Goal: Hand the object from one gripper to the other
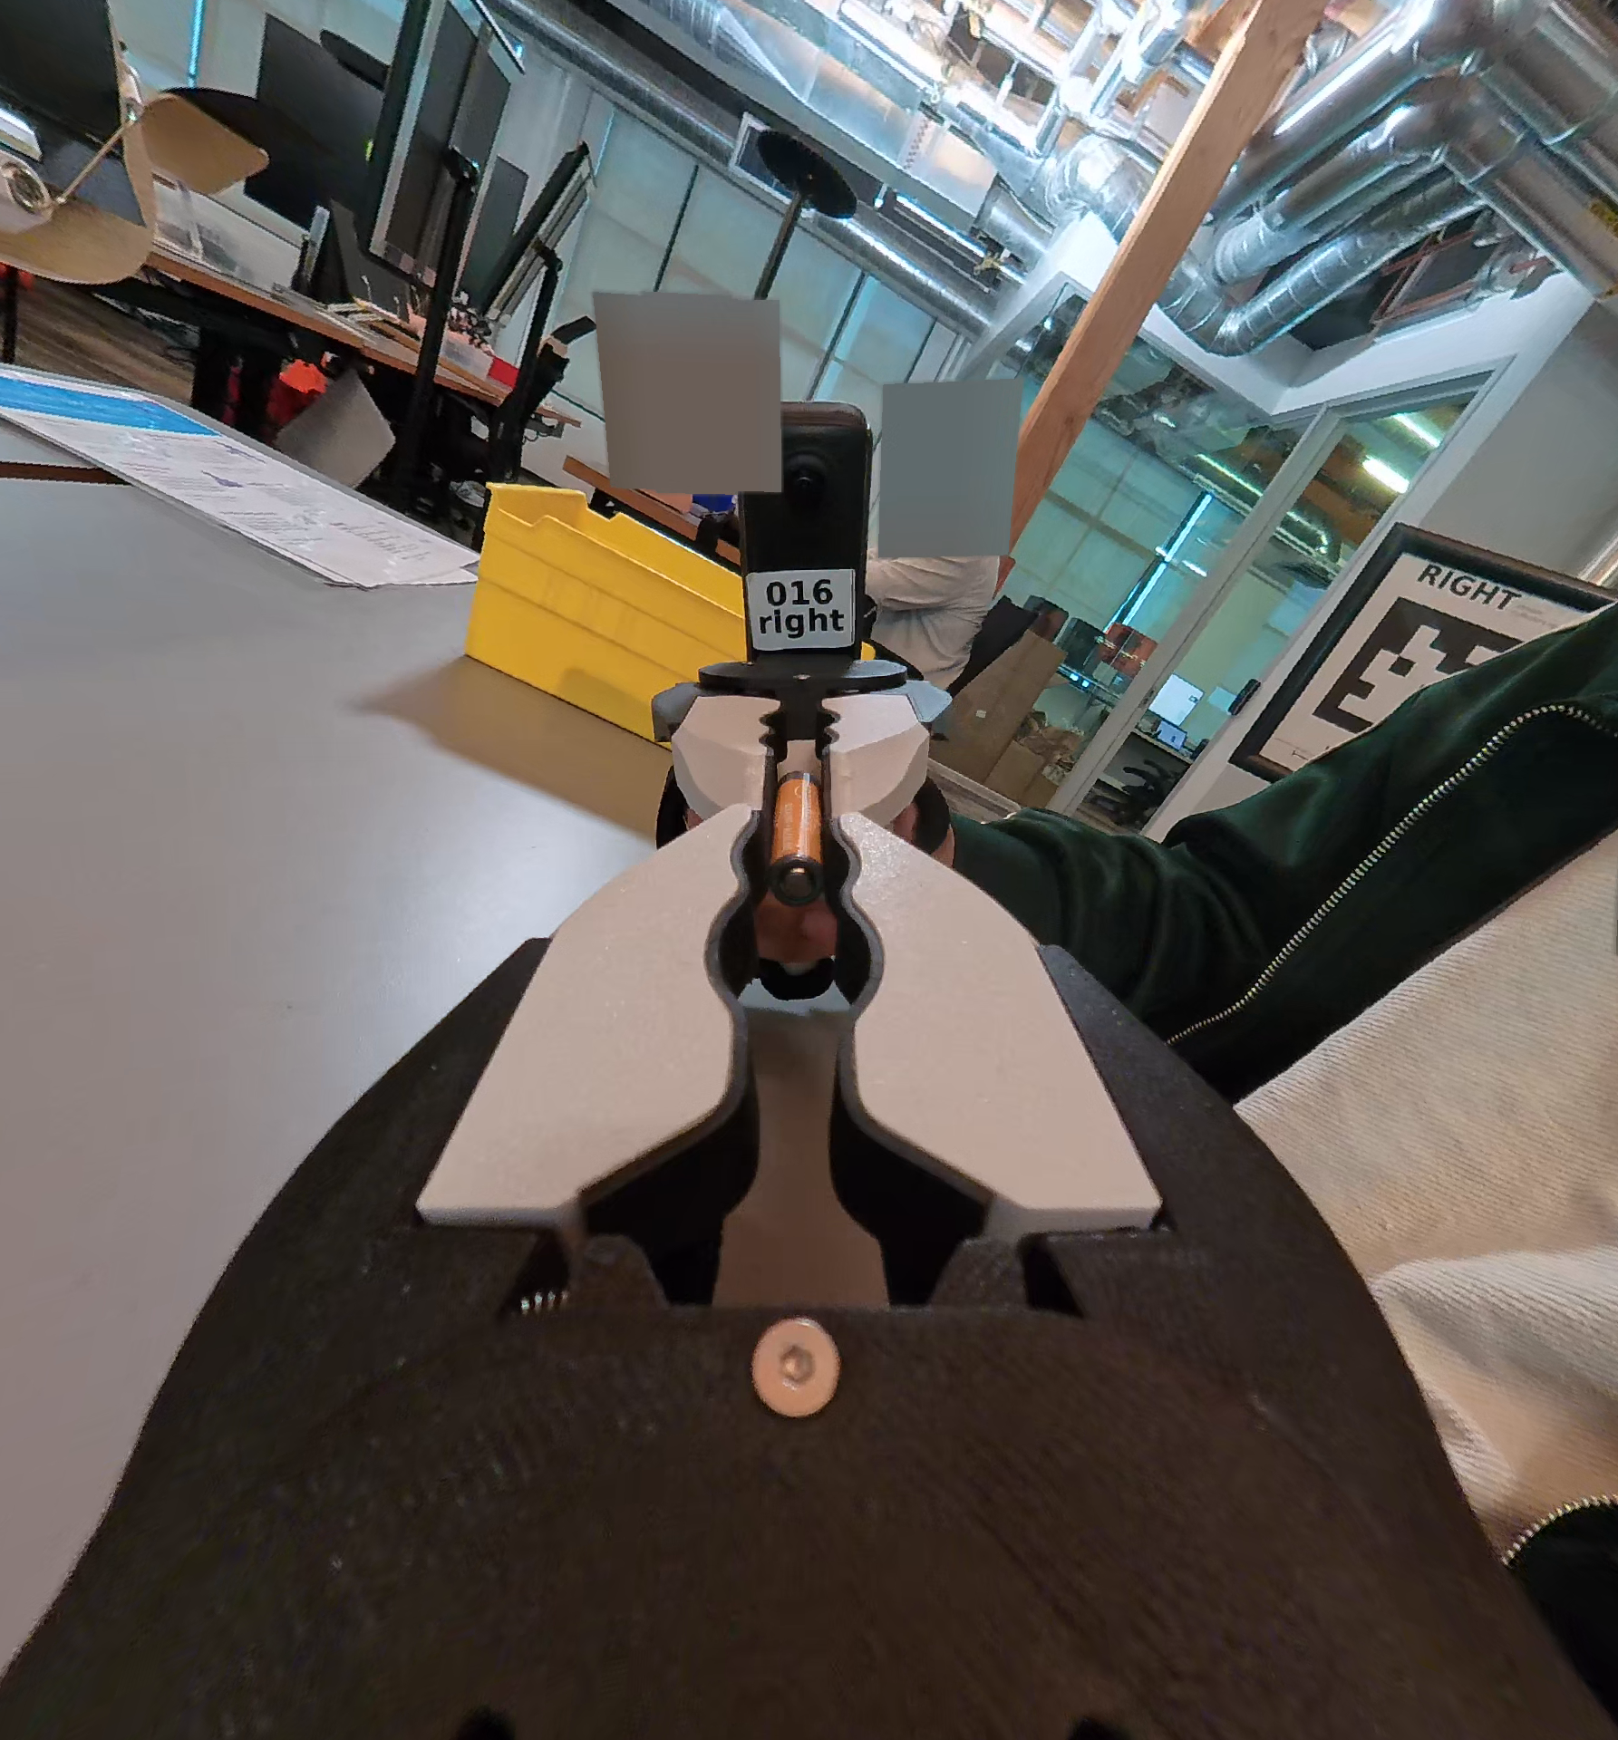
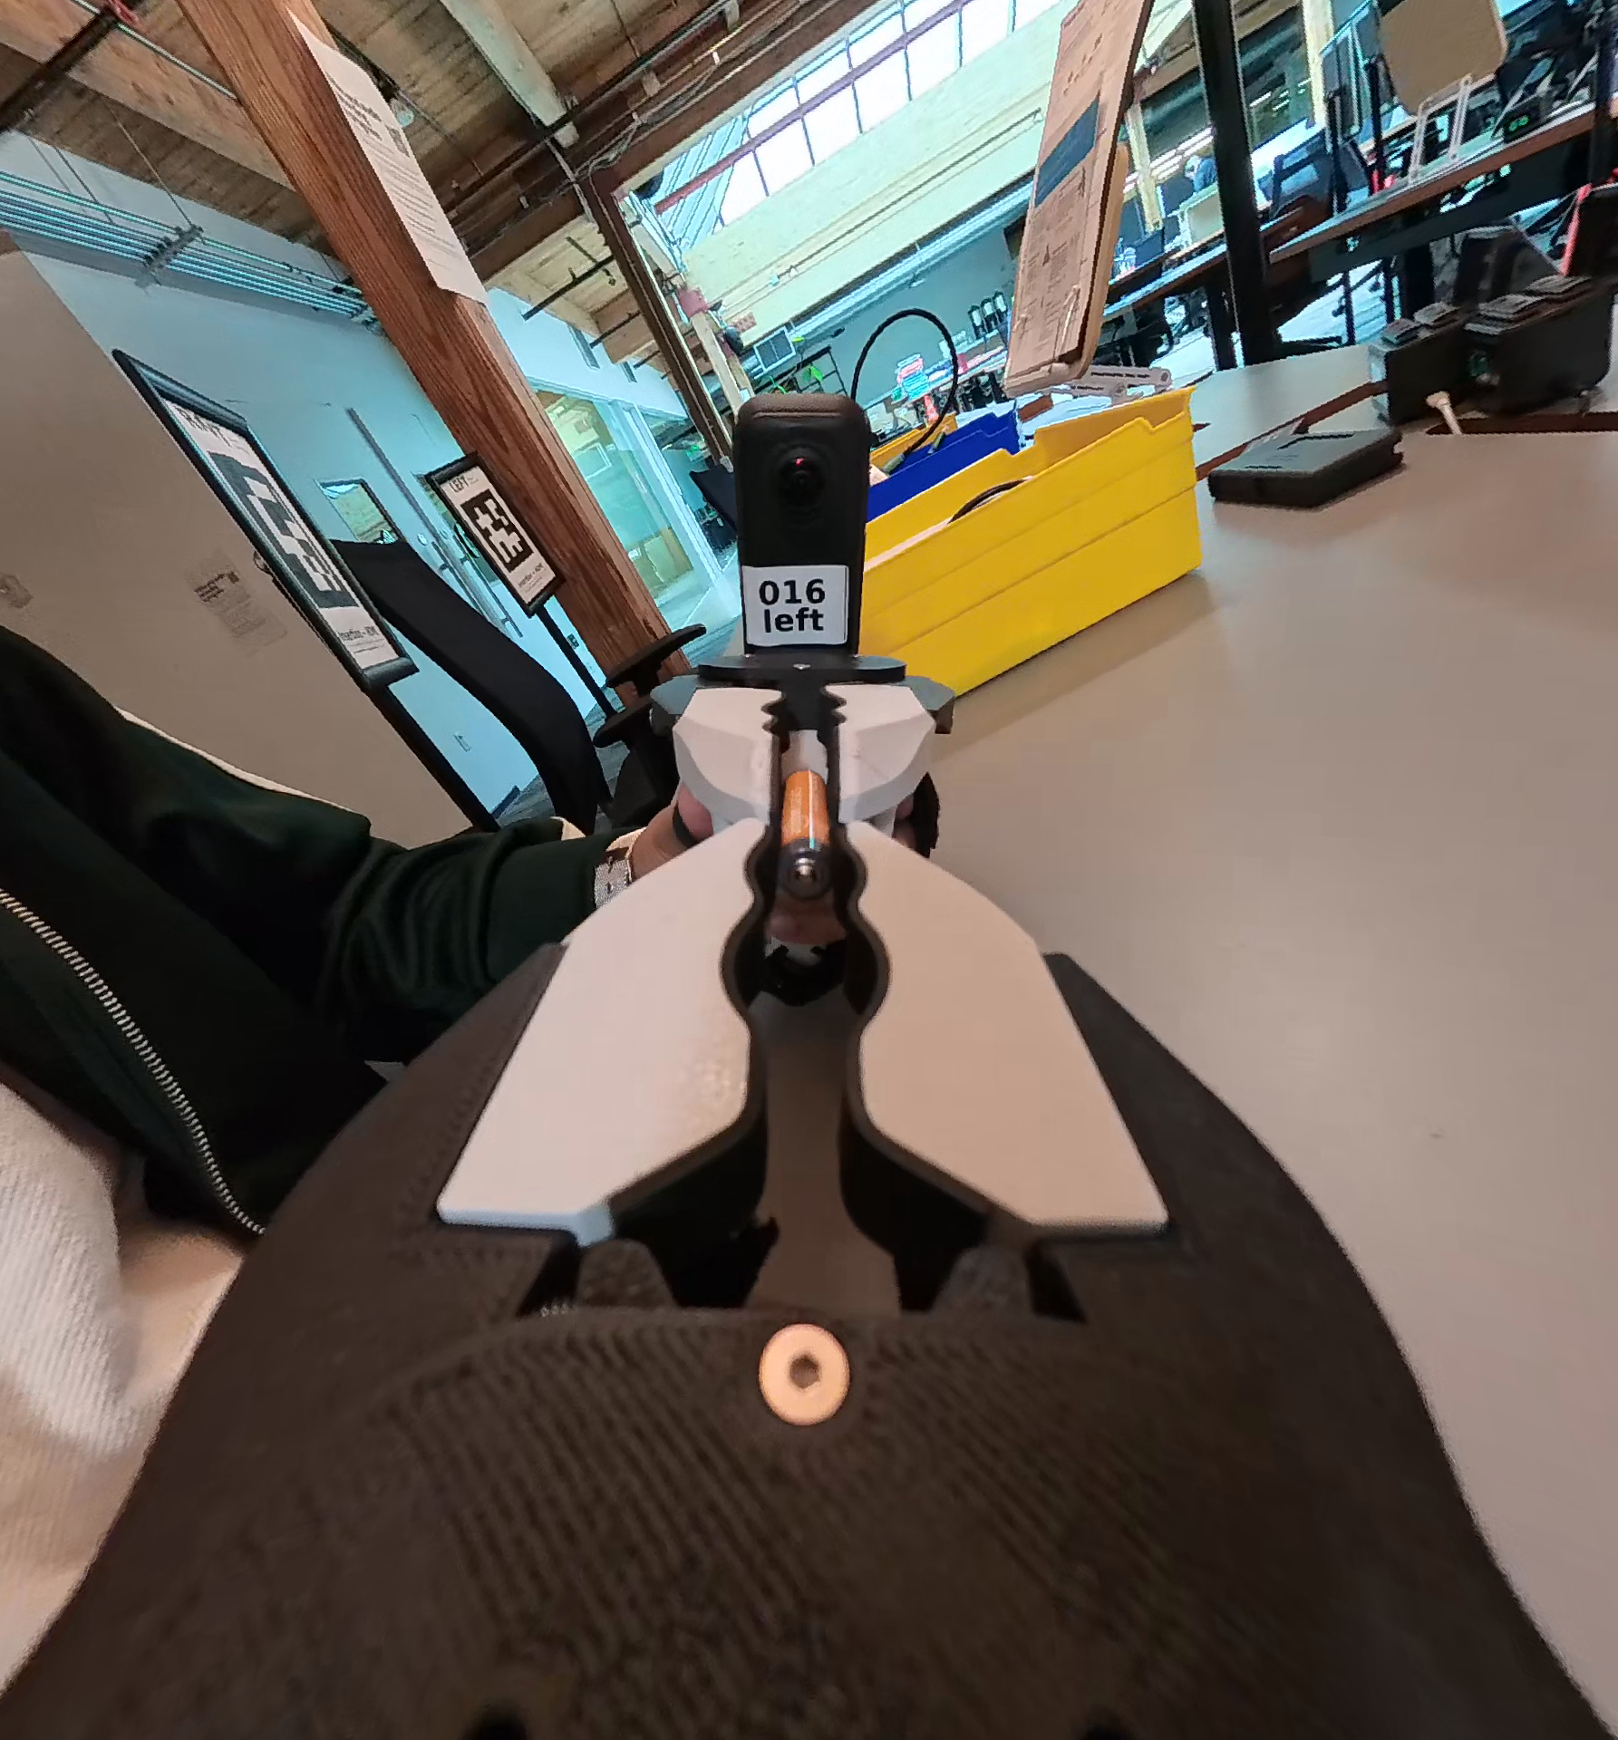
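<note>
An orange and black battery (image 1: 792, 817) hangs in the air above the grey table (image 1: 174, 800), lying lengthwise between two grippers that face each other tip to tip. My left gripper (image 1: 797, 852) is shut on its near end. My right gripper (image 1: 797, 753), beyond it with a black camera on top, grips the far end. In the right wrist view the battery (image 2: 803, 812) sits the same way: my right gripper (image 2: 803, 847) is shut on the near end and my left gripper (image 2: 800, 753) holds the far end. The battery's middle shows between the tips.
A yellow bin (image 1: 579, 603) stands on the table behind the grippers; it also shows in the right wrist view (image 2: 1050, 555), with a blue bin (image 2: 955, 447) behind it. Papers (image 1: 221, 471) and a flat black device (image 2: 1304, 466) lie farther off. A person's green sleeve (image 1: 1257, 847) reaches in. Both grippers' tips are close together, under 4 cm apart.
</note>
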`<state>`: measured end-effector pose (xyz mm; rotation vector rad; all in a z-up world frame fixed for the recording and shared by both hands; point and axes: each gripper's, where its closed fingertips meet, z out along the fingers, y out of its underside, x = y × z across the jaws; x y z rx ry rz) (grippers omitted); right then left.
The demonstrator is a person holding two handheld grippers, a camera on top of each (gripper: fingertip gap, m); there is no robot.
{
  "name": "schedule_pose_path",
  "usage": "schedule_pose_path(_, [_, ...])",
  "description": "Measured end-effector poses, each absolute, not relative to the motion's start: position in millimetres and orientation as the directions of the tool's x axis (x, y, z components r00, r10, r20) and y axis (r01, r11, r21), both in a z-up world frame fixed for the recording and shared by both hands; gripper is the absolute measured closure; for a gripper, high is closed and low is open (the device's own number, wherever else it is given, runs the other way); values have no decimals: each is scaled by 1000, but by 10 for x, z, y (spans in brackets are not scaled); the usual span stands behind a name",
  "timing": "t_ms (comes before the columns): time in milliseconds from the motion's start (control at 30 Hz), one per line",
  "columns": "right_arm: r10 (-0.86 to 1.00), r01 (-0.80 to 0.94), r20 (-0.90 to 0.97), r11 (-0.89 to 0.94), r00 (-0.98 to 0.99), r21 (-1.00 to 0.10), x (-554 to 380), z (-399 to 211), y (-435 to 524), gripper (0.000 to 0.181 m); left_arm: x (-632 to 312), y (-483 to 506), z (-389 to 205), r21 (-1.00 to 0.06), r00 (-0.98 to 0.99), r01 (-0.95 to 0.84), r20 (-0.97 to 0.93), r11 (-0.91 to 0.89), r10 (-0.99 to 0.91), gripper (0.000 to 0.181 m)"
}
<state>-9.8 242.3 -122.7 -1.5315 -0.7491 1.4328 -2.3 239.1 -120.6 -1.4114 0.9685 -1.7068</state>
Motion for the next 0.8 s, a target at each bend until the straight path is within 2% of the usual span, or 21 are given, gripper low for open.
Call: schedule_pose_path(800, [867, -150, -486, -469, 107, -870, -94, -1225, 2408, 170, -25, 2378, -1216, -883, -161, 45, 455, -467, -876, 170])
